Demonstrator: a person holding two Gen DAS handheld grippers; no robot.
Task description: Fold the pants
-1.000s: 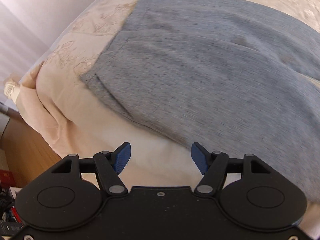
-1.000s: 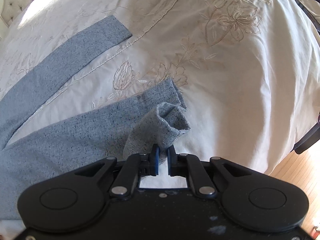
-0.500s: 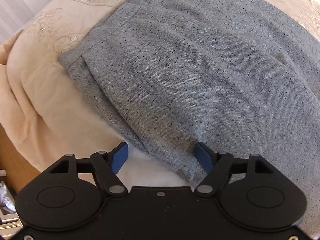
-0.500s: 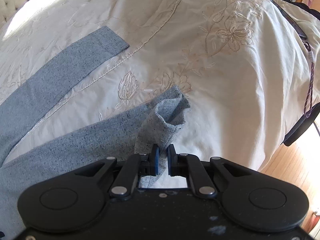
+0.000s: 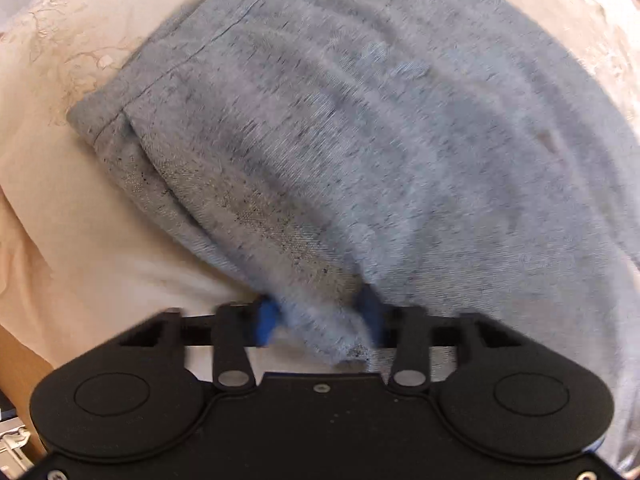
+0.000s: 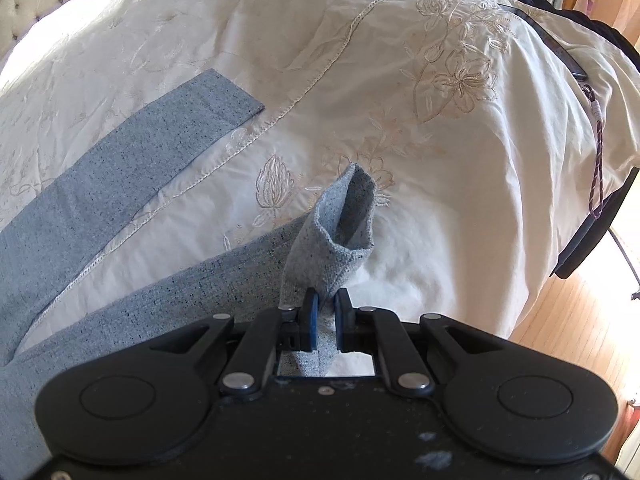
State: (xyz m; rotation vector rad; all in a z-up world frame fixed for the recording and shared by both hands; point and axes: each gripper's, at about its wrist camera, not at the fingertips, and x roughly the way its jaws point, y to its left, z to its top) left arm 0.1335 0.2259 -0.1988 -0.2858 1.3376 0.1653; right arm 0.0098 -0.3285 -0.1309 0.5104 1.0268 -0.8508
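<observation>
Cream bedspread (image 6: pixel 460 208) carries the grey pants (image 5: pixel 360 128). Left gripper (image 5: pixel 320 314) has just been closing on the waist edge, cloth bunched between its pads. Right gripper (image 6: pixel 325 312) pinches the near leg's hem (image 6: pixel 344 216); the leg runs toward 8 o'clock, the other lying at 10.

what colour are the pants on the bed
Light blue-grey with fine dark flecks. The pants show this most sharply in the right wrist view.
</observation>
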